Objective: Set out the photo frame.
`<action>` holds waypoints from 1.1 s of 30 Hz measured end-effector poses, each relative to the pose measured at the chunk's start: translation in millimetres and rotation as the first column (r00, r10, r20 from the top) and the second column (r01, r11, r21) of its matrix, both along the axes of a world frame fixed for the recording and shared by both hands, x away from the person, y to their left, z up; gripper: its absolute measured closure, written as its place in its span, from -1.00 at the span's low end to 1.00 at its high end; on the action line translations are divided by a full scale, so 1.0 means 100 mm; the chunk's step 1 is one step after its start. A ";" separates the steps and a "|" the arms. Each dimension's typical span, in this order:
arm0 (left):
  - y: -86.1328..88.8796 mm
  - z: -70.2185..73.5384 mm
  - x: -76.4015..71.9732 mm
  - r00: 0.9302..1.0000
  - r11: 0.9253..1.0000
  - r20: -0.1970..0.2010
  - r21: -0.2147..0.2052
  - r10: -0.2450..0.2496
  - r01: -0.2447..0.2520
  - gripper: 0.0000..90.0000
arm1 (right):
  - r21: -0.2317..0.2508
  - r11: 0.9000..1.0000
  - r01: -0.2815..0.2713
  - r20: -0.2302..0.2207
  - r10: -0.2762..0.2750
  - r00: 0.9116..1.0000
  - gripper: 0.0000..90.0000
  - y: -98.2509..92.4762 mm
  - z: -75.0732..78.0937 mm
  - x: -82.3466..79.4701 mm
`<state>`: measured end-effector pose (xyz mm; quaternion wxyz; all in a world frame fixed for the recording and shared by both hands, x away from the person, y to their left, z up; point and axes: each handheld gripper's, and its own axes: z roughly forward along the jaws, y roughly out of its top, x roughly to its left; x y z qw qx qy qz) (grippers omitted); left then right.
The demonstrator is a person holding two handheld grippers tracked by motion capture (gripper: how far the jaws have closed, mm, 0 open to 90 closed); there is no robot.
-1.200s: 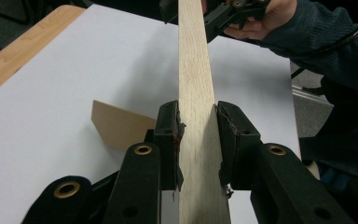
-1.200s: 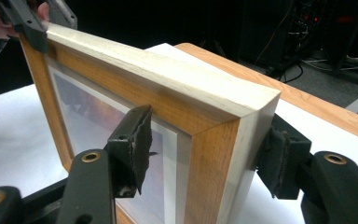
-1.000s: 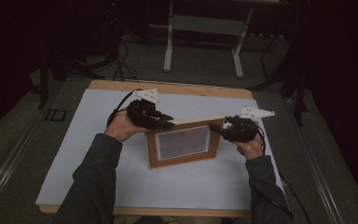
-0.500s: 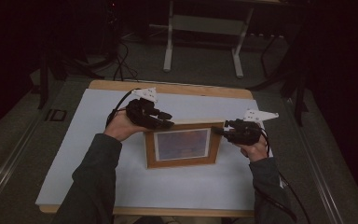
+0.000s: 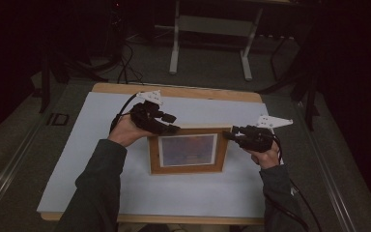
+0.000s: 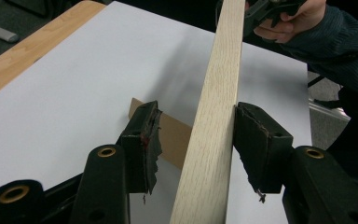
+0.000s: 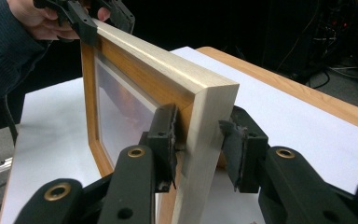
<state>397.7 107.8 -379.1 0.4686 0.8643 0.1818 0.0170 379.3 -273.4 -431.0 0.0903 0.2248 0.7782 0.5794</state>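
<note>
**Picture frame stands upright on bench, a gripper at each end**

Wooden picture frame (image 5: 188,152) stands on its lower edge near the middle of the white bench (image 5: 77,159), picture side facing the person. Pale wood top rail, orange-brown front border, a blurry reddish print behind glass.

Left gripper (image 5: 166,124) sits at the frame's top left corner, held by the left hand (image 5: 125,131). In the left gripper view the pale top rail (image 6: 214,116) runs up between the two fingers (image 6: 142,144). Right-hand finger lies against the rail; left-hand finger stands clear of it with a visible gap, so the grasp is released. The fingers have just been opening, rail between them. A brown cardboard stand (image 6: 168,135) pokes out behind the frame, resting on the bench.

Right gripper (image 5: 232,135) is at the frame's top right corner, held by the right hand (image 5: 265,154). In the right gripper view the corner (image 7: 209,121) sits between the fingers (image 7: 165,140). The fingers have just been closing, with the frame corner between them. Left-hand finger is on the front border, right-hand finger is at the back edge; both look pressed on, clenched on the frame.

A wood border of the bench shows along its far edge. Grey metal stand legs (image 5: 174,53) are on the floor beyond the bench.
</note>
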 end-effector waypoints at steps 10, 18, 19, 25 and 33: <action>0.28 0.07 -0.14 0.995 0.995 0.041 -0.062 0.086 -0.084 -0.03 | 0.008 1.000 0.003 -0.006 -0.003 1.000 0.49 -0.01 0.00 -0.02; 0.61 -0.11 -0.25 0.982 0.975 0.008 -0.124 0.187 -0.184 -0.11 | 0.006 1.000 0.008 -0.006 -0.008 1.000 0.48 -0.01 0.00 -0.03; 0.64 -0.13 -0.26 0.980 0.971 0.000 -0.133 0.200 -0.198 -0.11 | 0.006 1.000 0.009 -0.006 -0.009 1.000 0.49 -0.01 0.00 -0.03; 0.68 -0.26 -0.34 0.977 0.970 -0.024 -0.116 0.212 -0.213 0.09 | 0.006 1.000 0.014 -0.009 -0.014 1.000 0.48 -0.01 0.00 -0.03; 0.66 -0.34 -0.36 0.978 0.973 -0.052 -0.104 0.204 -0.208 0.53 | 0.012 1.000 0.021 -0.014 -0.021 1.000 0.49 0.00 0.00 -0.02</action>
